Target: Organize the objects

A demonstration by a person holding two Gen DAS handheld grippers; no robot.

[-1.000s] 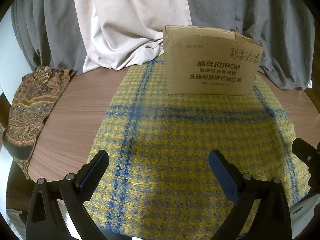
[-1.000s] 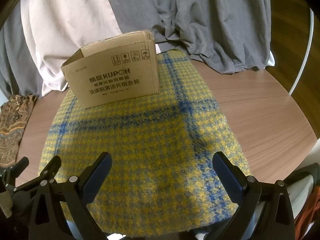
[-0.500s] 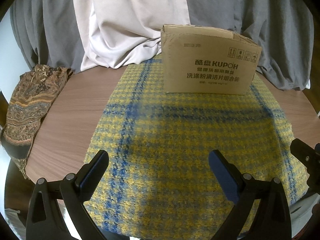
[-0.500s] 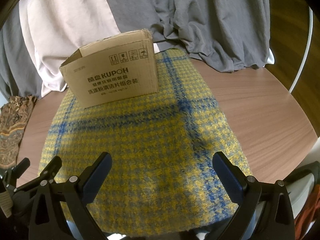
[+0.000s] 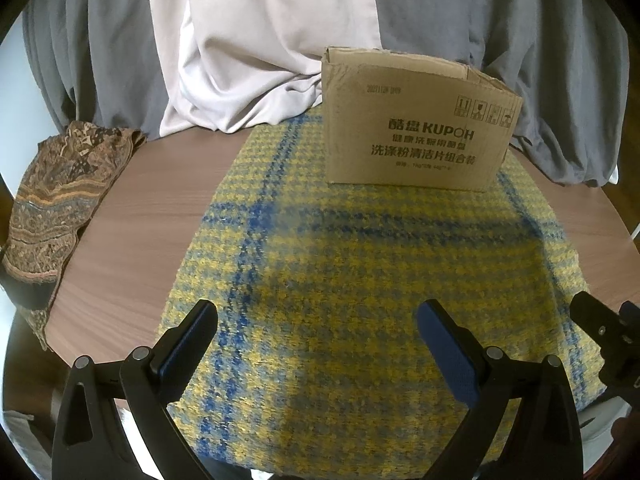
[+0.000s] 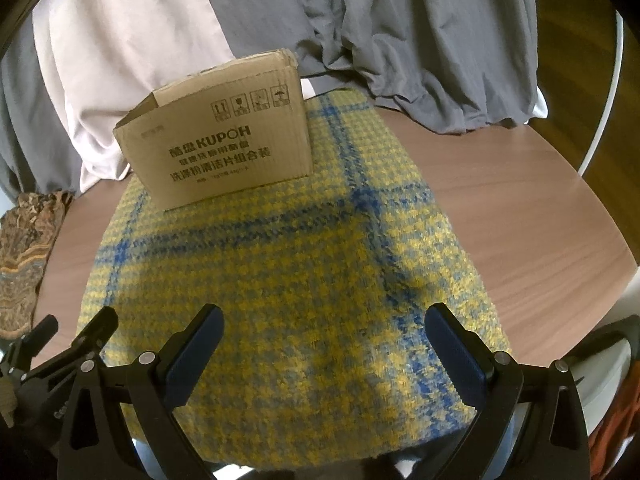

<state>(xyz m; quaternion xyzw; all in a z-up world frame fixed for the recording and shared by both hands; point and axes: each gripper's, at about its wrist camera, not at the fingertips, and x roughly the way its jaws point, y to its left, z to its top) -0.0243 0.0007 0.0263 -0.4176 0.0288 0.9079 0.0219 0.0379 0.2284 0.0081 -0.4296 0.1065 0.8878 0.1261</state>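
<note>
Nearest to us, our left gripper (image 5: 318, 334) hangs over the near end of the yellow and blue checked cloth (image 5: 360, 280), its blue-padded fingers (image 5: 188, 342) spread wide with nothing between them. Our right gripper (image 6: 322, 338) sits the same way just beside it, jaws spread and empty, above the cloth's near right part; from the left wrist view we see a piece of that right tool at the frame's right edge, and from the right wrist view part of the left one shows at lower left. The cloth lies flat on the round wooden table (image 5: 132, 248) and its near edge hangs over the table's rim. Off to the left, a brown patterned fabric (image 5: 56, 204) drapes over the table's edge, well apart from the checked cloth. Farther on, a cardboard box (image 5: 416, 120) printed with KUPOH stands upright on the far end of the cloth, its top flaps open; we cannot see what is inside. Behind the box, grey fabric (image 6: 420, 40) and pale pinkish fabric (image 5: 256, 40) hang down and bunch on the table's far edge.
</note>
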